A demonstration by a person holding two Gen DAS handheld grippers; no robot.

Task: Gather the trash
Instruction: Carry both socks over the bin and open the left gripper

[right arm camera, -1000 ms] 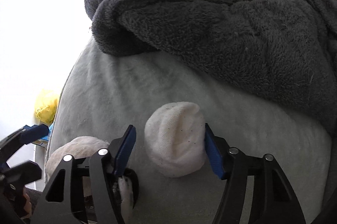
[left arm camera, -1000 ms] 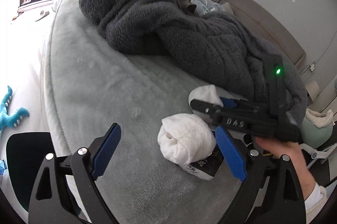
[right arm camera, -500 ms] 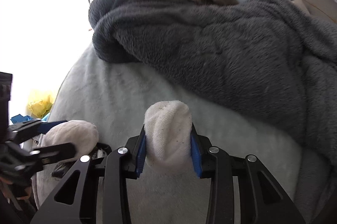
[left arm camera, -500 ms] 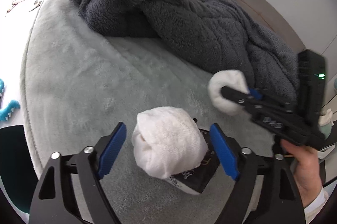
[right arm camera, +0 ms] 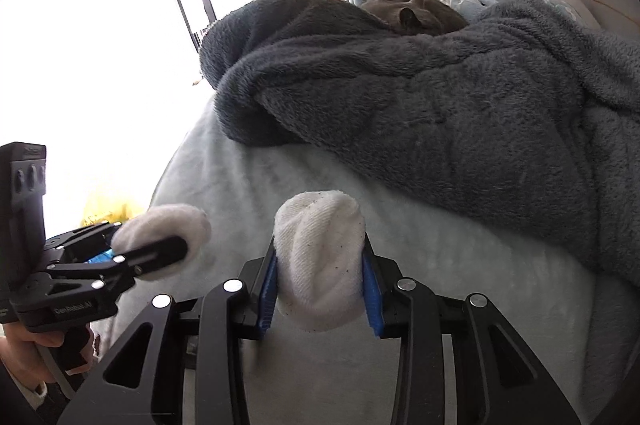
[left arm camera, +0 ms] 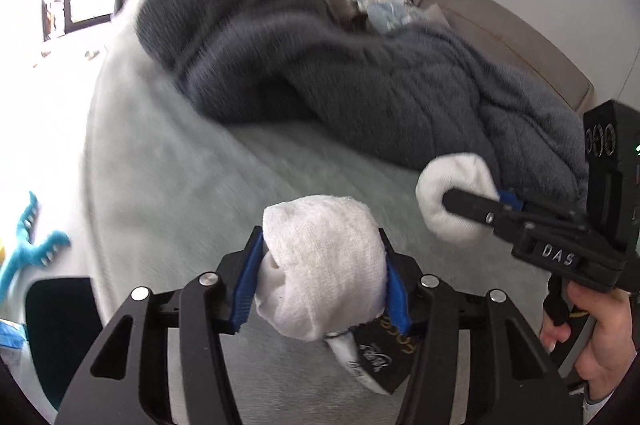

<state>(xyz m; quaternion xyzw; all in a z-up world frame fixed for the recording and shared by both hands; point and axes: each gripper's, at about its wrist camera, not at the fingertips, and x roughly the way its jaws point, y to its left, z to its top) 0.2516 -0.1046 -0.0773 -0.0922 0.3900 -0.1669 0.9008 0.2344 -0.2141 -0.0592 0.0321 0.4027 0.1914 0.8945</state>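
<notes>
My left gripper (left arm camera: 320,281) is shut on a rolled white sock (left arm camera: 324,265) and holds it above the pale grey bed cover (left arm camera: 168,185). A black and white wrapper (left arm camera: 380,361) lies under it on the bed. My right gripper (right arm camera: 320,277) is shut on a second white sock ball (right arm camera: 320,257), also lifted off the cover. Each gripper shows in the other's view: the right gripper (left arm camera: 472,205) with its sock (left arm camera: 452,181) at the right, the left gripper (right arm camera: 156,253) with its sock (right arm camera: 168,225) at the left.
A dark grey fleece blanket (right arm camera: 440,105) is heaped across the bed behind both grippers, with a grey cat (right arm camera: 412,9) lying on top. A blue toy dinosaur (left arm camera: 28,249) lies on the floor at left. A window and curtains stand beyond the bed.
My left gripper moved forward over the sock, shut on it and lifted it. My right gripper shut on its sock and raised it off the bed cover.
</notes>
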